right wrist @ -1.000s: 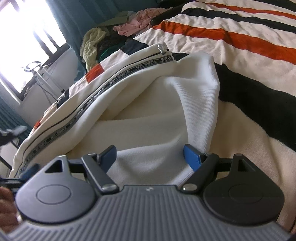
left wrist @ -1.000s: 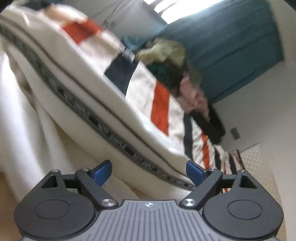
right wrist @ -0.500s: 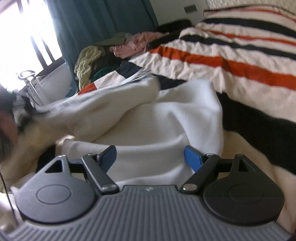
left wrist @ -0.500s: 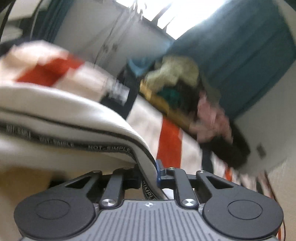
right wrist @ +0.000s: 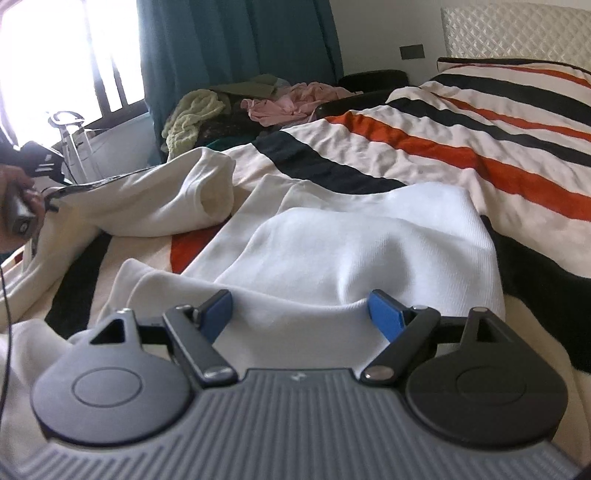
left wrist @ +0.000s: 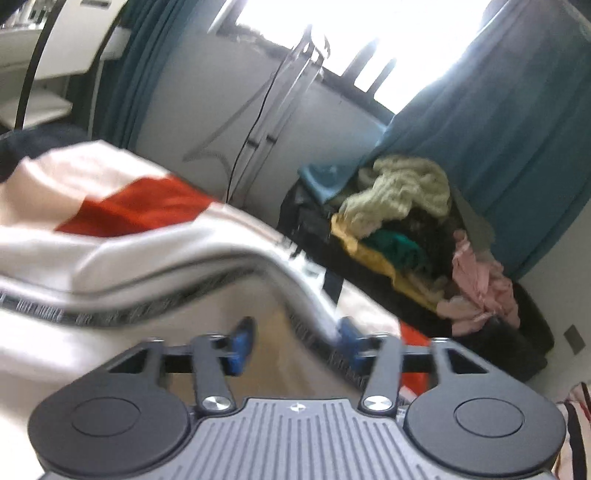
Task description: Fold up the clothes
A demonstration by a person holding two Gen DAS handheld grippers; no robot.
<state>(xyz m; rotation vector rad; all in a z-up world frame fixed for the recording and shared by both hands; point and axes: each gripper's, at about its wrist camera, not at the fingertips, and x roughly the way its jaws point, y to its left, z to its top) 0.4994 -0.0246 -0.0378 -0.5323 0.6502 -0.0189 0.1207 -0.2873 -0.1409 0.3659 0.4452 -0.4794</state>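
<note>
Striped bed carrying cream garment, spread and rumpled. Left gripper opening, banded hem between pads, unpinched. Right gripper wide apart over garment fold, gripping nothing.

A bright window glares behind teal curtains. The bed's striped blanket runs back to a quilted white headboard. A dark plate sits on the white wall.
</note>
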